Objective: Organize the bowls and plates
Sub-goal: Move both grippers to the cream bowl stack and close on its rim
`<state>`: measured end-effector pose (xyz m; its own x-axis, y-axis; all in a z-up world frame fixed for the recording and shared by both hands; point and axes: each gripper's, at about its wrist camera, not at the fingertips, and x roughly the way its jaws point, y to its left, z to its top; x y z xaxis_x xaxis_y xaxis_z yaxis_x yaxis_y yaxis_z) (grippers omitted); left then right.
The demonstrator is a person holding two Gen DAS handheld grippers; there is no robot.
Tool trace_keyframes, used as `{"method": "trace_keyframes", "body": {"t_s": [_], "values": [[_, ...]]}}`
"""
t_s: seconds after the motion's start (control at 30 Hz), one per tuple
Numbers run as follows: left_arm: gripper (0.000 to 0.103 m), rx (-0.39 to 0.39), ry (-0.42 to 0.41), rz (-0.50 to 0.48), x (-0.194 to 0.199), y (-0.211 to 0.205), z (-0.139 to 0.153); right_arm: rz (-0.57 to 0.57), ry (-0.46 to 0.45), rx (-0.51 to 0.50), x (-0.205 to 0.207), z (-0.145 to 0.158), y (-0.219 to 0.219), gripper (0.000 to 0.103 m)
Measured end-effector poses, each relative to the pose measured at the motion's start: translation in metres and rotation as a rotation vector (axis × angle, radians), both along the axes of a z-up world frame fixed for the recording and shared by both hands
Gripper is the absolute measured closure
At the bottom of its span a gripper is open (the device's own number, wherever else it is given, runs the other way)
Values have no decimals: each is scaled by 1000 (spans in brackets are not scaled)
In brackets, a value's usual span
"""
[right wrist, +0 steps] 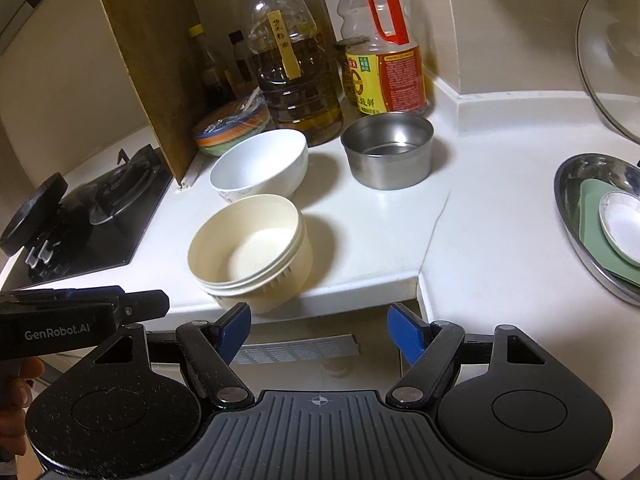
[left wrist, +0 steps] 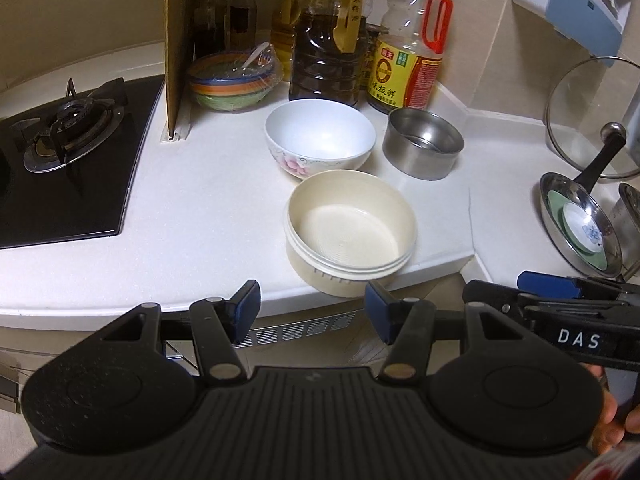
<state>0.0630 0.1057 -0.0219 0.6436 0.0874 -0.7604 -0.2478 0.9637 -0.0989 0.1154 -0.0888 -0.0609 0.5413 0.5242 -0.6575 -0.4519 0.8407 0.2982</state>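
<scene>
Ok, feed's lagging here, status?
Both grippers, left and right, open, empty. Cream bowl nearest, at counter edge. Nothing blocking.

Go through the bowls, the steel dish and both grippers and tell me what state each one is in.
Cream plastic bowl: upright, empty, at counter edge.
White ceramic bowl with pink flowers: upright, empty.
Round steel container: upright, empty.
Striped bowl under plastic wrap: covered.
Steel dish: holds green plate and white saucer.
Left gripper: open, empty.
Right gripper: open, empty.
</scene>
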Motion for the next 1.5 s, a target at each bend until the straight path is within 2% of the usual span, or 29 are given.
{"method": "trace_keyframes", "body": {"t_s": [0.23, 0.47, 0.6, 0.67, 0.73, 1.27, 1.43, 1.5], "values": [[48, -45, 17, 6, 14, 14, -5, -6, 8, 6, 14, -4, 9, 28], [49, -40, -8, 15, 36, 28, -10, -14, -4, 22, 29, -8, 24, 28], [58, -34, -1, 1, 50, 30, -18, -18, -21, 29, 40, -11, 35, 29], [62, -44, 9, -5, 57, 33, -24, -17, -25, 35, 45, -13, 40, 32], [64, -49, 18, -8, 63, 35, -29, -15, -26, 37, 50, -15, 44, 40], [82, -59, 52, -27, 88, 43, -42, -37, 20, 24, 72, -33, 63, 62], [90, -65, 56, -38, 88, 43, -43, -30, 13, 10, 71, -34, 67, 81], [90, -63, 55, -43, 86, 41, -43, -24, 1, -3, 69, -33, 70, 84]]}}
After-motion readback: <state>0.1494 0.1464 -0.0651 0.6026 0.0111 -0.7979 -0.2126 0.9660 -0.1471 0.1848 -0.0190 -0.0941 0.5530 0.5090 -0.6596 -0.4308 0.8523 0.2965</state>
